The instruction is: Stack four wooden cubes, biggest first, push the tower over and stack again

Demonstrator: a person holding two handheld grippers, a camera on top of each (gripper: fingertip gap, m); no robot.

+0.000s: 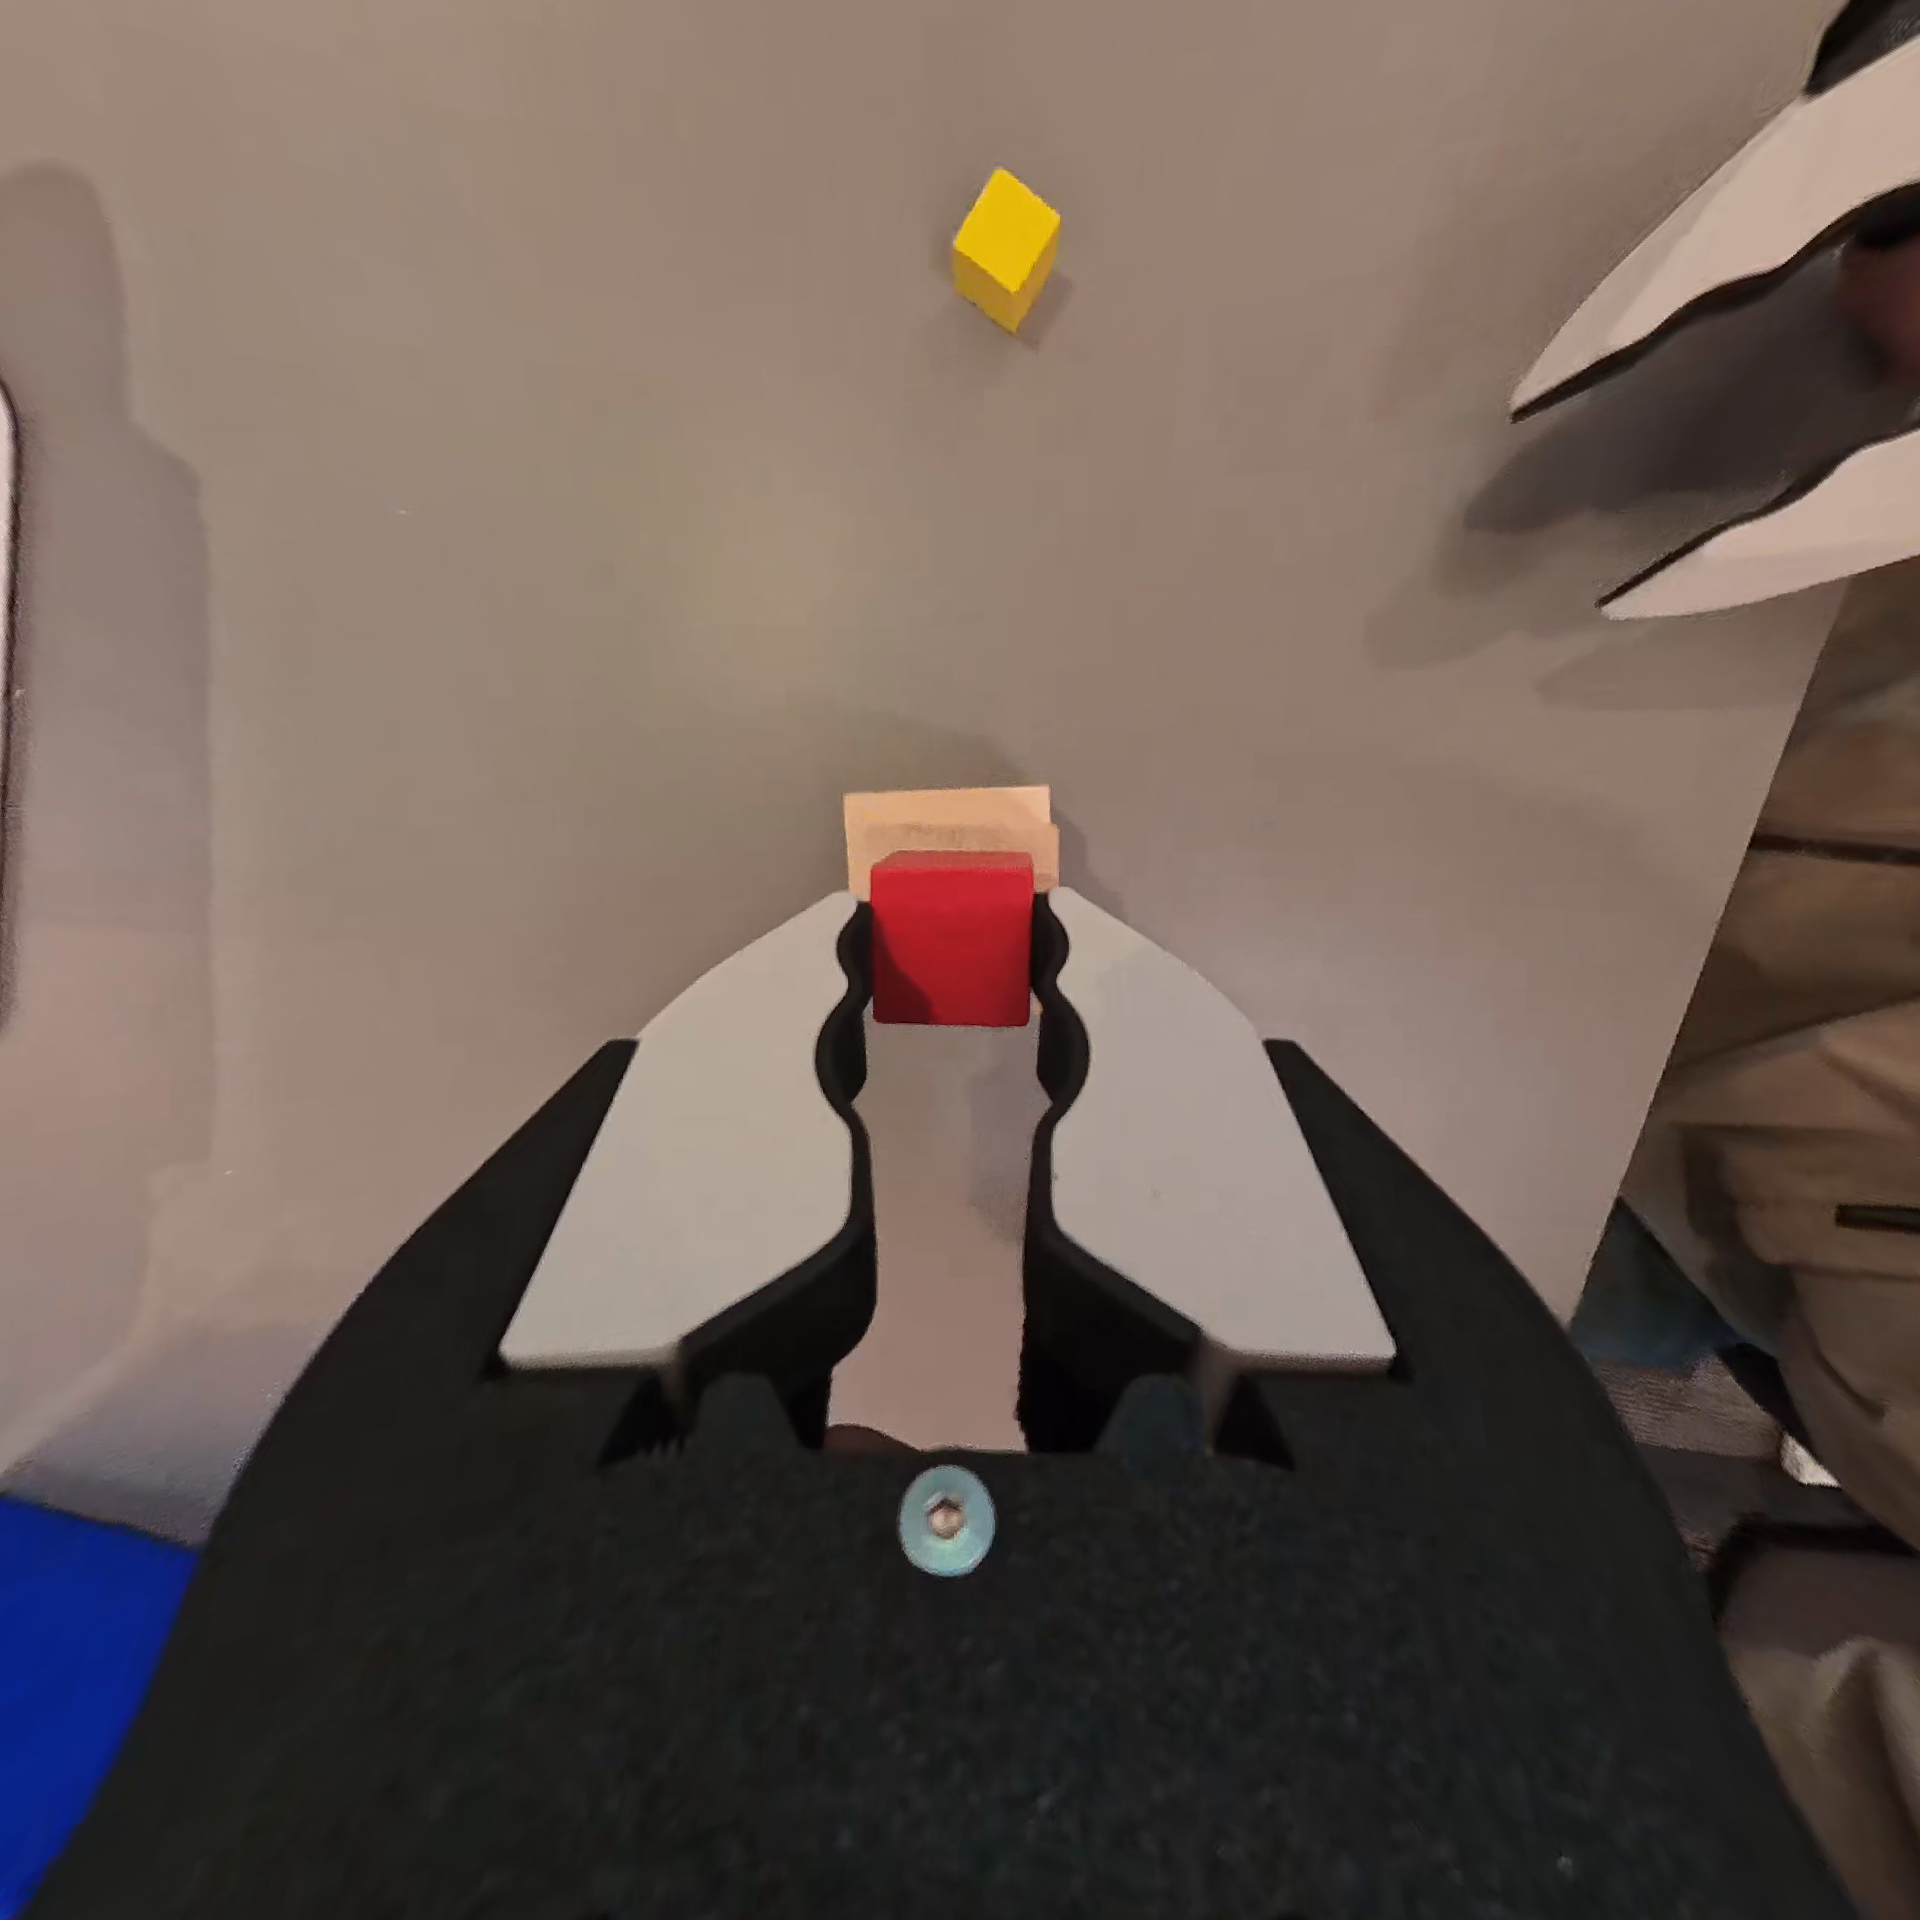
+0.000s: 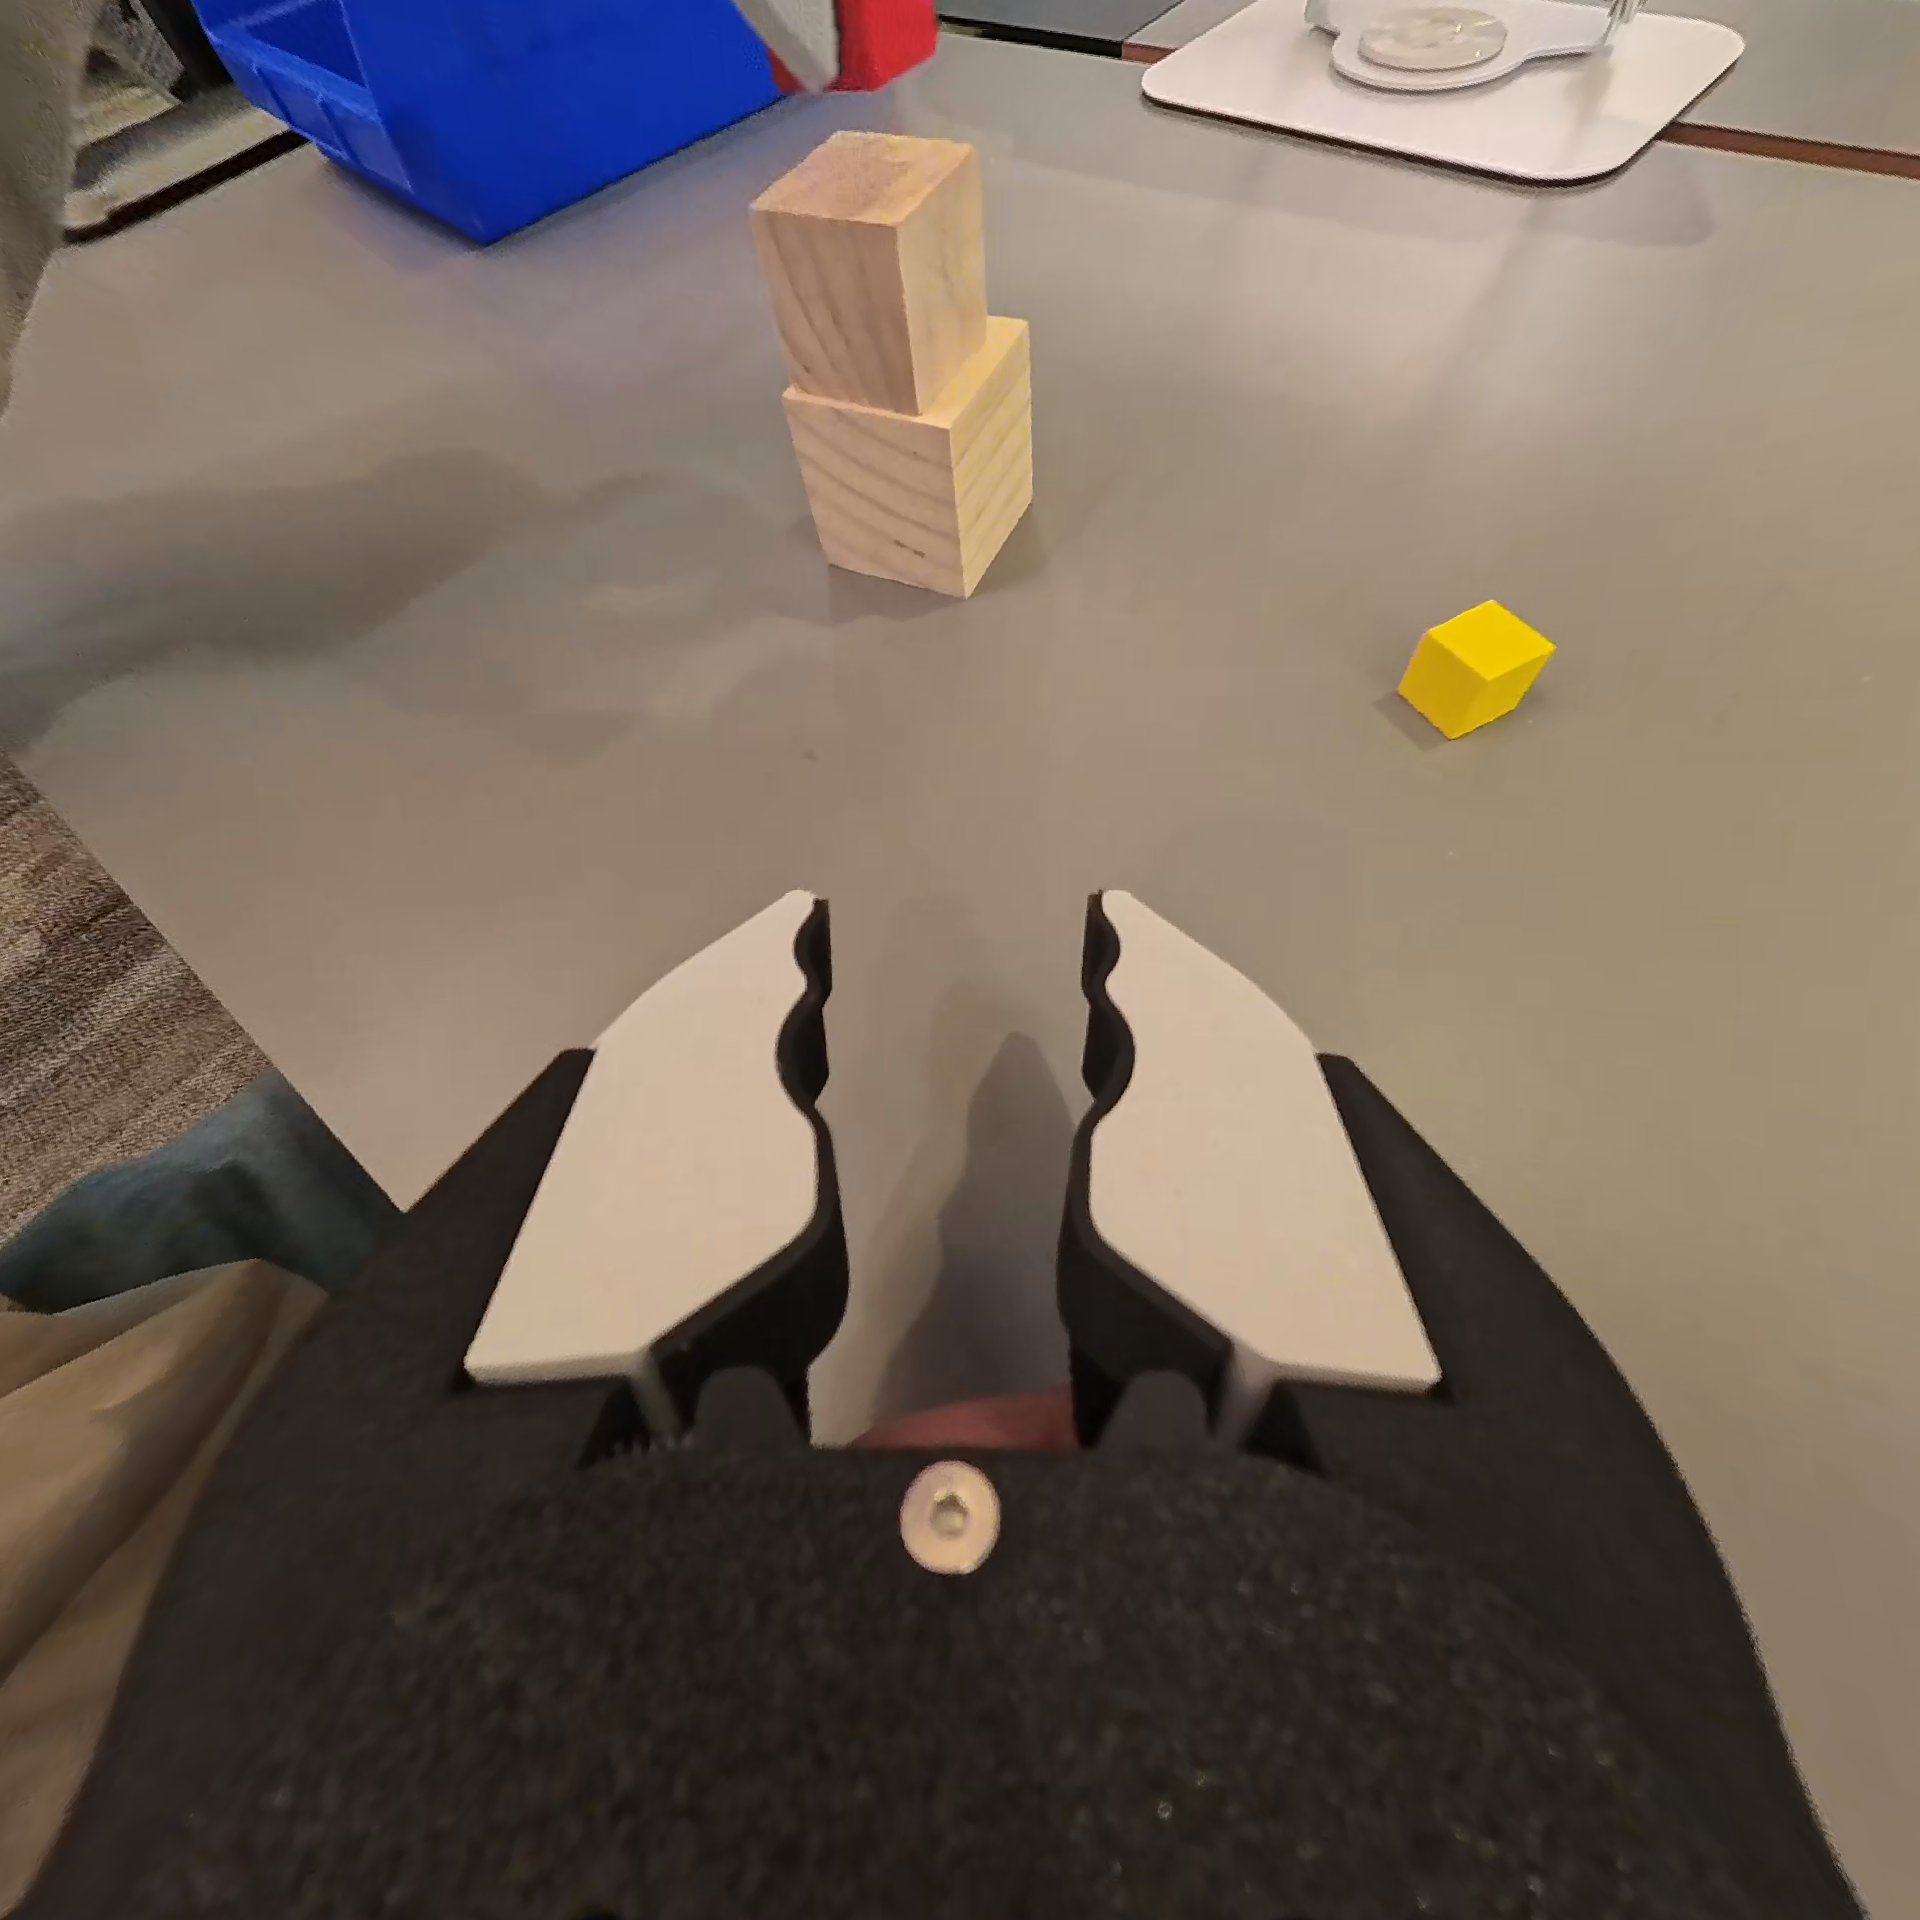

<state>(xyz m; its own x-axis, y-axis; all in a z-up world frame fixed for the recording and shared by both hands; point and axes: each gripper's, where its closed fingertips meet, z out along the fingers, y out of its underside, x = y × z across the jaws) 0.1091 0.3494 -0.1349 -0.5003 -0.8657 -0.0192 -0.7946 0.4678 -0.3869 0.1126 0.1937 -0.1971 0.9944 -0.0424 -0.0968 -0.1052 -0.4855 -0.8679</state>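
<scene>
Clamped in the left gripper (image 1: 951,940), the red cube (image 1: 951,935) is held just above the two-cube stack (image 2: 899,364). Right gripper (image 2: 956,925) is spread wide, nothing held; yellow cube (image 2: 1475,670) sits ahead-right of it.

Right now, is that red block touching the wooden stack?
Apart. The right wrist view shows the red cube, held by the left gripper, above the upper wooden cube with table showing between.
</scene>
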